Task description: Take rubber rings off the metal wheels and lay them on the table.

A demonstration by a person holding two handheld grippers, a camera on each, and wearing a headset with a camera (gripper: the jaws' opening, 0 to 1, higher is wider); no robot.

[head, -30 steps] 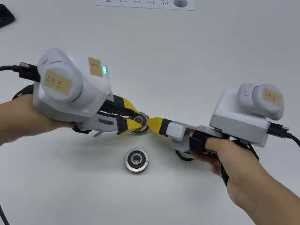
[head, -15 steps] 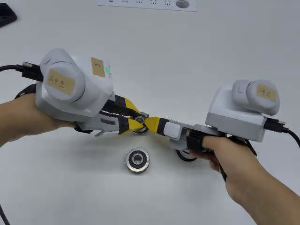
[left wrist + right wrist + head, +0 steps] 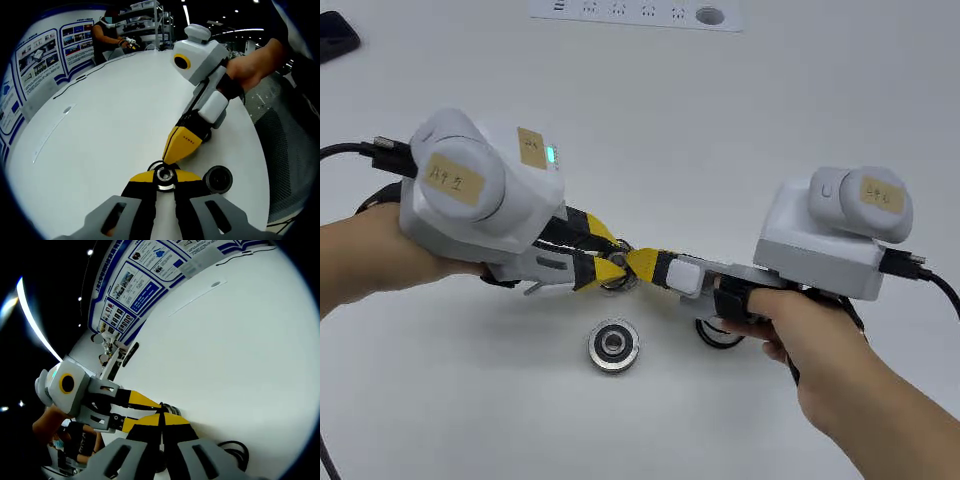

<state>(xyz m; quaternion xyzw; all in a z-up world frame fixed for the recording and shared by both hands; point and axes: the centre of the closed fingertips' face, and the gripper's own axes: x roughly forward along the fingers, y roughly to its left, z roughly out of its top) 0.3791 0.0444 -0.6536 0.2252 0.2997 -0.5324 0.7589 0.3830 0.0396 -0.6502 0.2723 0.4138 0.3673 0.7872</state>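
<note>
The left gripper point(image 3: 604, 269) comes in from the left, held in the person's left hand point(image 3: 365, 255). Its yellow-tipped jaws are clamped on a wheel point(image 3: 164, 174), one on each side, and carry it just above the white table point(image 3: 720, 130). In the left gripper view the wheel sits square between the two tips, with its metal hub facing the camera.

The right gripper point(image 3: 639, 263) reaches in from the other side, held in the right hand point(image 3: 790, 320). Its jaws are pressed together, and their tips touch the rim of that wheel on the side away from the left gripper. From here I cannot tell whether any rubber is caught between them. In the right gripper view the two yellow tips meet with only a thin line between them, and the wheel is right at their end.

A second wheel point(image 3: 613, 344) lies flat on the table just in front of the held wheel, on the person's side, apart from both grippers. A loose black ring point(image 3: 720, 335) lies on the table to the right of the held wheel, partly under the right gripper's body. Well beyond the held wheel, at the far edge of the table, is a white power strip point(image 3: 640, 11).
</note>
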